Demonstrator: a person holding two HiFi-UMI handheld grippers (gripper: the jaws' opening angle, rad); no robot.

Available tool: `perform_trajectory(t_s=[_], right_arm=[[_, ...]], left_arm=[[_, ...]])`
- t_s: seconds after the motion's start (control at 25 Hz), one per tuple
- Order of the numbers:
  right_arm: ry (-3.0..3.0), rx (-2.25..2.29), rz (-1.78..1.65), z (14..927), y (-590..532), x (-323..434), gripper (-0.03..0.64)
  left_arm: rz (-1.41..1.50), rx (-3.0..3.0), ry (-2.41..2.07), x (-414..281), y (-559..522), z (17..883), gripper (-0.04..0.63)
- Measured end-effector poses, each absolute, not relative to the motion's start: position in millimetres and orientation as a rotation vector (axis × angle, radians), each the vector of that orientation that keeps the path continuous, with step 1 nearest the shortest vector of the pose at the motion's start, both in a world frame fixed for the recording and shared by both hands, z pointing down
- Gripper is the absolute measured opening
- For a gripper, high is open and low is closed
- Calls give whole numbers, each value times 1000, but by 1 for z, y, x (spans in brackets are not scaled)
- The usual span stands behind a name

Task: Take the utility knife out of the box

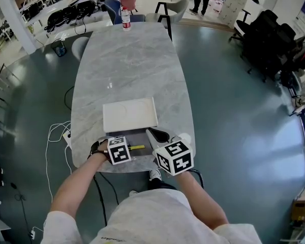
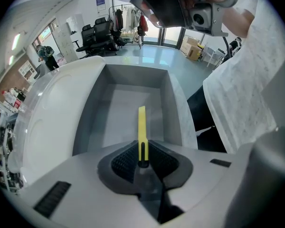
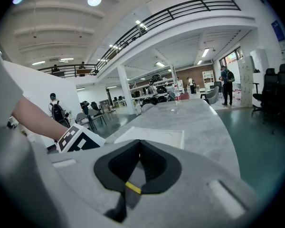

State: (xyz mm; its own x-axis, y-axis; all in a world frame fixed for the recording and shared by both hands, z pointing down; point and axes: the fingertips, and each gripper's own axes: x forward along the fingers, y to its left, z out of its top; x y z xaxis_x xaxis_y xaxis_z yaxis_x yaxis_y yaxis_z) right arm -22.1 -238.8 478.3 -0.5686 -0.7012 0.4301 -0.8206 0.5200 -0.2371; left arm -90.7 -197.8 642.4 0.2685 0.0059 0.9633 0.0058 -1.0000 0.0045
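Since the left gripper (image 2: 142, 159) is clamped on one end of the yellow utility knife (image 2: 141, 125), the rest of the knife sticks out fwd over the open grey box (image 2: 173, 103). An end grip prob. keeps the jaws clear of the walls. The white lid (image 2: 52, 122) lies beside the box, so access is free. The right gripper (image 3: 140, 163) is pinched closed on nothing, aimed down the marble table (image 3: 204, 122), out of the way. Can't tell if the knife is off the box floor.

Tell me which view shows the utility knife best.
The left gripper view: the yellow utility knife runs lengthwise from the left gripper's closed jaws over the grey box. The head view shows a short yellow strip; the right gripper view only a sliver.
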Motion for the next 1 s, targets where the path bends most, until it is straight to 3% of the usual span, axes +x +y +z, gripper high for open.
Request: perform_trajectory(t_s=[1.0], right_arm=[[-2546,1221,565,459,-245,-44,5]], left_arm=[[1374,2699,-573,-101,-219,549,60]])
